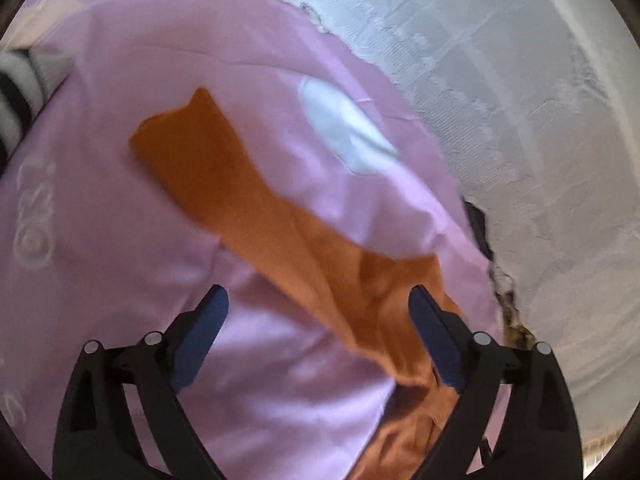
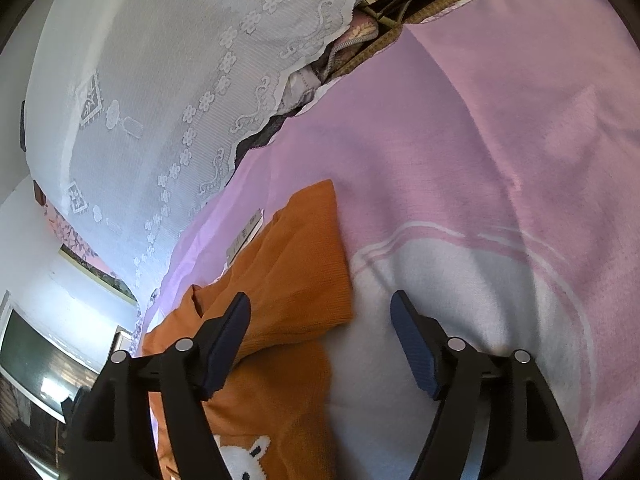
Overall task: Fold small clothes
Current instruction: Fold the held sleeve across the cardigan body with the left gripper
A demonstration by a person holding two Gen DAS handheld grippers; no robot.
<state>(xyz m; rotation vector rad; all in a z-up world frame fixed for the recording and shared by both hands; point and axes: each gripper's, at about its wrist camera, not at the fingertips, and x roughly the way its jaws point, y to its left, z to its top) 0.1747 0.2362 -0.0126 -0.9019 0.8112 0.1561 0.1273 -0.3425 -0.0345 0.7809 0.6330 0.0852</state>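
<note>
Closest to the lens in the left wrist view, the left gripper (image 1: pixel 318 312) is being held spread wide, with nothing pinched between its blue pads; a bunched part of the orange sweater (image 1: pixel 224 176) is lying against the inner face of the right-hand pad, though no grip on it is being shown. From there the sweater is being seen stretching away in a long strip, probably a sleeve, across the pink blanket (image 1: pixel 140 80), ending near a white patch printed on it. In the right wrist view, the right gripper (image 2: pixel 320 312) is likewise being held apart and empty, poised just above the sweater, whose ribbed cuff or hem is lying between and slightly beyond the pads, with a white cartoon face knitted into the body nearer the camera. A small white label (image 2: pixel 245 236) is being shown at the sweater's far edge. Farther off, a white lace curtain (image 2: pixel 160 100) is hanging beyond the blanket's edge. The step in hand is judged to be an early one: the garment is being laid out, not yet folded. The next move is likely calling for the outstretched sleeve to be pinched and carried inward over the body, with the layers kept flat.
</note>
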